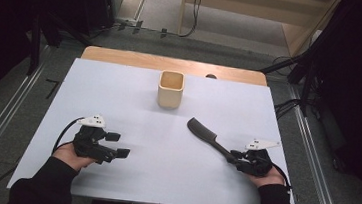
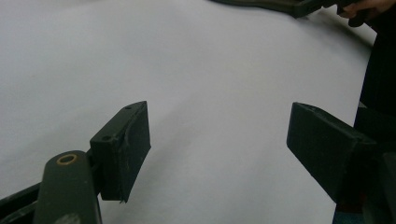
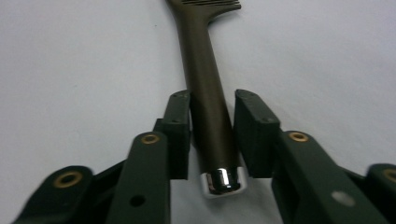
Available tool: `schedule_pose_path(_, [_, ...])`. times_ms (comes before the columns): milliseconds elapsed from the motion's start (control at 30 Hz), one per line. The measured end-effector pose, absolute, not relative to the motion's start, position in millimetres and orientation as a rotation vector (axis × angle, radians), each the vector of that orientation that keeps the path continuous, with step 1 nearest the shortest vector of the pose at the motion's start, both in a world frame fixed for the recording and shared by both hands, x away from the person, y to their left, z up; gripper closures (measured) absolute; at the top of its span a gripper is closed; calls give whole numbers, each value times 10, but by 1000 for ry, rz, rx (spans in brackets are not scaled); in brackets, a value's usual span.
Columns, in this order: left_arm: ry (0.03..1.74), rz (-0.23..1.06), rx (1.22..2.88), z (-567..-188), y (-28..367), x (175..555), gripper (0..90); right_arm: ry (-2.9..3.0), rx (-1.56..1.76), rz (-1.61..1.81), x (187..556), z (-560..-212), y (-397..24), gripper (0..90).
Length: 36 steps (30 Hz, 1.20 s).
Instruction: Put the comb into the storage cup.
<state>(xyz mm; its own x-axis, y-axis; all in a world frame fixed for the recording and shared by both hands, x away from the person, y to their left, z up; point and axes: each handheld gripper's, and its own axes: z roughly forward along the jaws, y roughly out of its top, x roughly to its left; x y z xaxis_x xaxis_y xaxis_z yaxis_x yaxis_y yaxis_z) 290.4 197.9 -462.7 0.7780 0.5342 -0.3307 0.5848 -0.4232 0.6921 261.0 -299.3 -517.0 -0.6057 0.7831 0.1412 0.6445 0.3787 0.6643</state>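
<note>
A dark brown comb (image 1: 206, 134) lies on the white table cover, teeth end towards the middle and handle towards the right. My right gripper (image 1: 236, 157) holds the handle end. In the right gripper view its two jaws press against both sides of the comb handle (image 3: 205, 70), just ahead of the handle's silver cap (image 3: 219, 181), so my right gripper (image 3: 212, 100) is shut on it. At the front left my left gripper (image 1: 118, 144) is open and holds nothing. In its own view, my left gripper (image 2: 219, 135) has jaws set wide apart over the bare cover.
A pale wooden square cup (image 1: 170, 89) stands upright at the back middle of the table. The white cover (image 1: 119, 101) spans the wooden tabletop (image 1: 123, 56). Dark stands and cables surround the table on the floor.
</note>
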Motion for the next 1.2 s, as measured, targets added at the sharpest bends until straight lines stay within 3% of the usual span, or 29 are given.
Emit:
schedule_pose_path(633, [824, -74, 2110, -4615, 1963, 2898, 219, 2470, 1350, 1052, 2644, -5130, -3003, 703])
schedule_pose_path(1200, [836, -84, 2089, -4596, 1952, 2912, 220, 2370, 1403, 1149, 2635, -4846, -3043, 705])
